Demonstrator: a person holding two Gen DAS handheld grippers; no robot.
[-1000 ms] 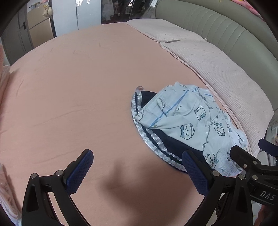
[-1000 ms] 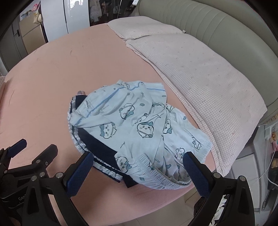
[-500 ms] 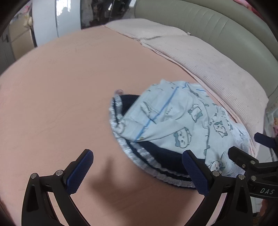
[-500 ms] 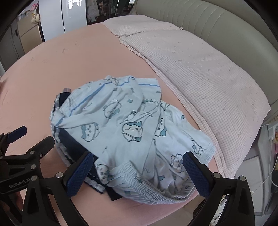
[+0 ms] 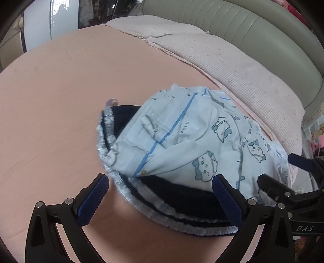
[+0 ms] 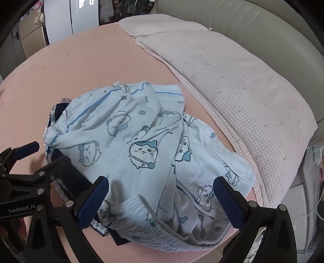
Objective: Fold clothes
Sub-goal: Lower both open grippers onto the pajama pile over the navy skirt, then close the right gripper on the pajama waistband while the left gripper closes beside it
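Note:
A crumpled light-blue garment with cartoon prints (image 5: 194,141) (image 6: 141,145) lies on top of a dark navy garment with a grey ruffled edge (image 5: 172,202) (image 6: 60,113), both on a pink bed sheet (image 5: 50,101) (image 6: 91,60). My left gripper (image 5: 160,200) hangs open just above the navy garment's near edge, holding nothing. My right gripper (image 6: 162,200) stands open over the blue garment's elastic waistband (image 6: 158,222), near the bed's edge. Each gripper shows at the side of the other's view.
Two pale pink checked pillows (image 6: 232,85) (image 5: 232,66) line the far right side below a grey-green padded headboard (image 5: 263,34). The bed edge drops off at the right, close to the clothes. A white appliance (image 5: 62,18) stands beyond the bed.
Both grippers have moved forward and down toward the pile of clothes, which now fills more of each view. Both stay open; the clothes have not moved.

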